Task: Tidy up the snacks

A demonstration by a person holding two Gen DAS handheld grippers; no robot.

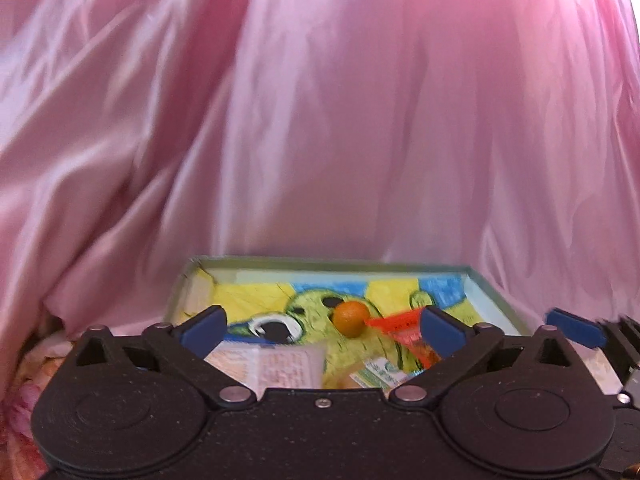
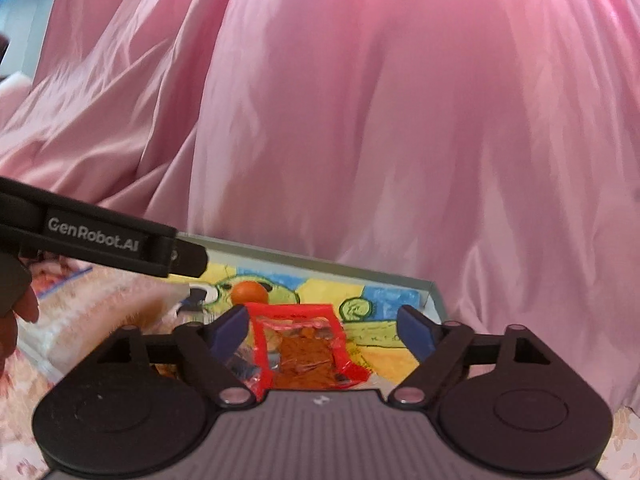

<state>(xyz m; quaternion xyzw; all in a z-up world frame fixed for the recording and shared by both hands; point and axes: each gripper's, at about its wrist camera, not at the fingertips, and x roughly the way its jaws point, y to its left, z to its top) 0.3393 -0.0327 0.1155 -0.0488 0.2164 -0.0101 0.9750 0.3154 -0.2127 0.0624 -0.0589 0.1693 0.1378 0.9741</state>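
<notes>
While you hold both grippers over the box, this is how things lie:

Box: a shallow tray-like box (image 1: 494, 304) with a pale green rim and a crayon-coloured cartoon picture on its floor — yellow, blue and green.
Left gripper: your left gripper (image 1: 324, 326) has its blue-padded fingers (image 1: 204, 330) spread wide, nothing pressed between them.
White packet: a pale printed snack packet (image 1: 276, 366) lies in the box's near part, just under the left gripper and partly hidden by its body.
Green packet: a small green-and-white packet (image 1: 378, 374) lies beside it, blurred.
Orange: a small round orange fruit (image 1: 351, 319) rests on the picture, further back, just beside the red packet's top edge.
Right gripper: your right gripper (image 2: 322, 330) also stands with its fingers (image 2: 416, 332) apart, clear of the packet between them.
Red packet: a red-edged clear packet (image 2: 304, 350) with orange-brown contents lies flat in the box, between the right fingers but touching neither pad.
Backdrop: pink satin cloth (image 2: 360, 120) hangs in folds behind the box.
Underneath: a floral fabric (image 1: 24, 400) — whether it is a surface or a bed, you cannot tell.
</notes>
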